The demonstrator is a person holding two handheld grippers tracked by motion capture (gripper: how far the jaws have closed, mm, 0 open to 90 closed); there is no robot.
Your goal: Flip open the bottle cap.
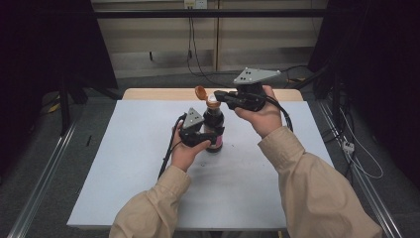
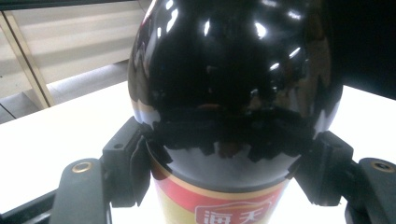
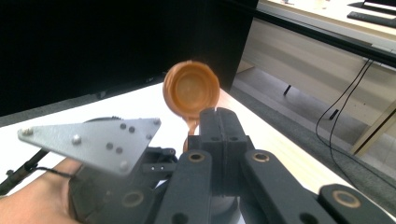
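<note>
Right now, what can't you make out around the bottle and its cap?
- Bottle label: left gripper view, cut off by the bottom edge.
- Bottle mouth: right gripper view, hidden behind the right gripper, whose jaws are shut below the flipped-up cap.
- Left gripper contact with the bottle: high view, too small to judge.

The bottle (image 2: pixel 233 93) is cut off top and bottom; its label (image 2: pixel 219 210) perhaps unreadable.

My right gripper (image 3: pixel 218 122) is sitting bottom centre, jaws pressed together. Orange flip cap (image 3: pixel 191 88) is standing open just above the tips, inside facing camera. Left gripper's grey plate (image 3: pixel 93 142) is showing lower left, with my hand (image 3: pixel 32 200) under it. White table (image 3: pixel 135 105) is running behind.
</note>
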